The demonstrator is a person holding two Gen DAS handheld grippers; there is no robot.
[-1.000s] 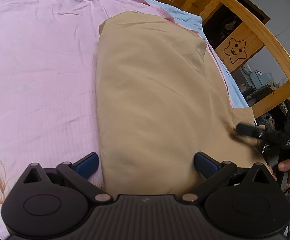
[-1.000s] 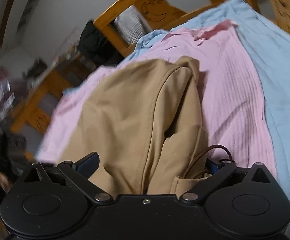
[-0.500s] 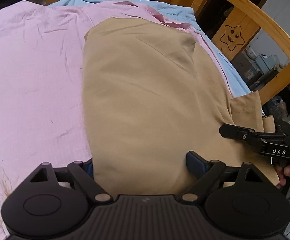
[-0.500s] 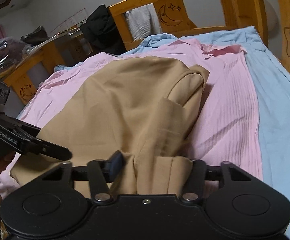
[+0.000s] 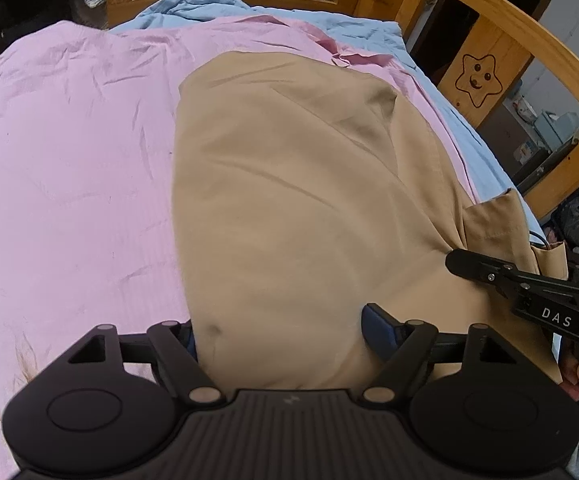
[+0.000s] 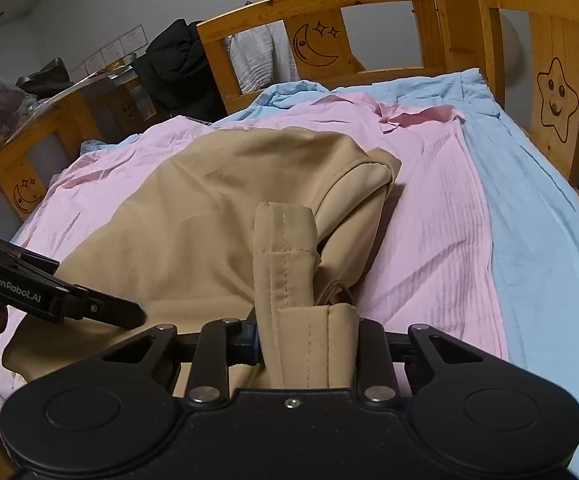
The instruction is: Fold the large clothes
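Gripping the near edge of the tan garment (image 5: pixel 289 208) with both claws is the step in hand; the garment lies spread on the pink sheet (image 5: pixel 69 160) of the bed (image 6: pixel 549 260), its far end reaching toward the headboard (image 6: pixel 317 12). The right claw (image 6: pixel 305 340) has just been closing and its jaws now stand narrow, pinching a thick stitched band of the cloth between them. The left claw (image 5: pixel 277 336) has also been closing, but its jaws are still rather wide, with a broad bunch of cloth between the pads; I cannot tell if they already press it firmly. I judge the fold itself is not yet begun. The next move needs both grips secure, then lifting the near edge evenly and carrying it toward the far end, so the halves meet without a twist.
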